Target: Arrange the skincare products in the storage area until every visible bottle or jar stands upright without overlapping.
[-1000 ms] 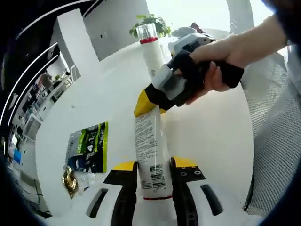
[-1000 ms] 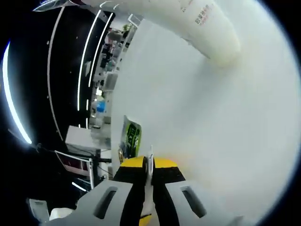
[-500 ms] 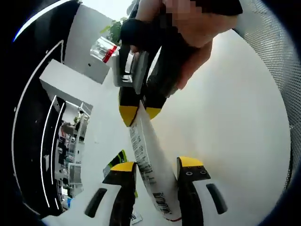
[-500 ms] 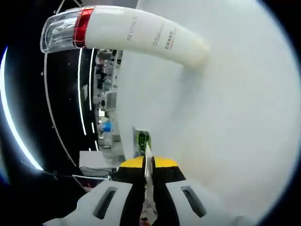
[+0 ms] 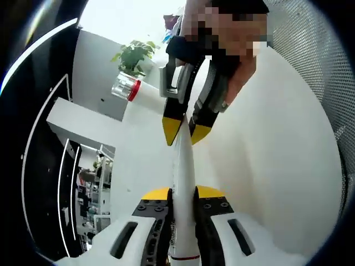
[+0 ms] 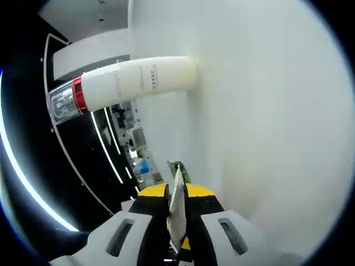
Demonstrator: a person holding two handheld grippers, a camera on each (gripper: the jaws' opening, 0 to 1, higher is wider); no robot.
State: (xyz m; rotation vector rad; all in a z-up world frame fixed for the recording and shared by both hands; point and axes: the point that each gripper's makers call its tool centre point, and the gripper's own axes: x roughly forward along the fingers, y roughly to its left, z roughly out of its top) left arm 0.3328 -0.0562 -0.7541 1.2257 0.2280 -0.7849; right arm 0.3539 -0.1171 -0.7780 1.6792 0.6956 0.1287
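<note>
Currently: white tube (image 5: 183, 183) held off the tabletop (image 5: 266, 144), my left tongs (image 5: 182, 194) clamping its capped end, right tongs (image 5: 186, 130) pinching its flat end. Red-collared bottle (image 6: 130, 83) stands upright beyond. Advice: cap downward, clear of that bottle.

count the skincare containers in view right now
2. A white tube is pinched between the left claw and right claw; a red-banded bottle stands on the table. Others may be hidden.

Left hand-held gripper (image 5: 182, 200) clamped shut, right hand-held gripper (image 5: 186, 131) — hand-gripped — pinching too
</note>
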